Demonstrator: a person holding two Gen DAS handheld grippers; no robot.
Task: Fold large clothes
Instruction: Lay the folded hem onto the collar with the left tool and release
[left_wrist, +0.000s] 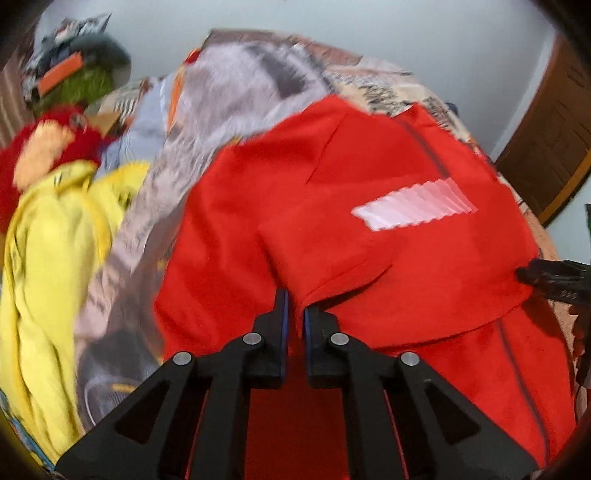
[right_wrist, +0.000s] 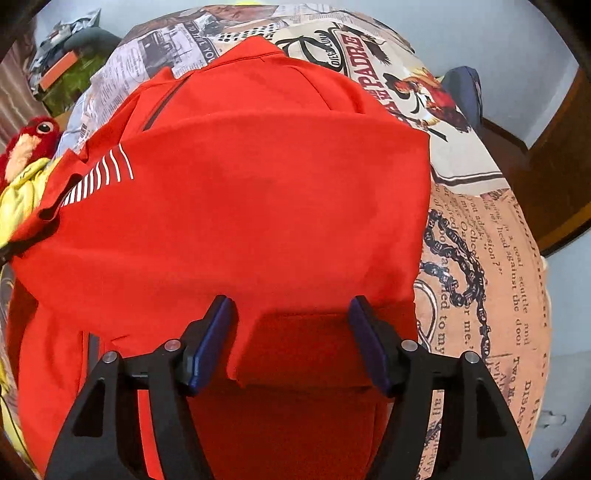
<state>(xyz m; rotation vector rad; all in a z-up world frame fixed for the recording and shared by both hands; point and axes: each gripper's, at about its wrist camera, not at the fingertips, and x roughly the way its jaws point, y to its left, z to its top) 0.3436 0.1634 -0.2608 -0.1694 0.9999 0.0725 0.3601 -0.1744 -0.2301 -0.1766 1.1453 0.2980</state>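
A large red garment (left_wrist: 369, 155) with a white striped patch (left_wrist: 413, 205) lies spread on a bed. One layer is folded over on top. My left gripper (left_wrist: 295, 314) stands over its near part with jaws almost together, and the corner of the folded layer runs down between the pads. In the right wrist view the same red garment (right_wrist: 258, 184) fills the middle. My right gripper (right_wrist: 291, 299) is open wide just above it. A folded edge of cloth lies loose between the fingers, touching neither pad. The right gripper's black fingers (left_wrist: 554, 284) show at the garment's right edge.
The newspaper-print bed cover (right_wrist: 480, 240) shows around the garment. A crumpled yellow garment (left_wrist: 55, 240) and a red plush toy (left_wrist: 44, 147) lie to the left. More clutter (left_wrist: 74, 66) is piled at the back left. A wooden door (left_wrist: 546, 140) stands at the right.
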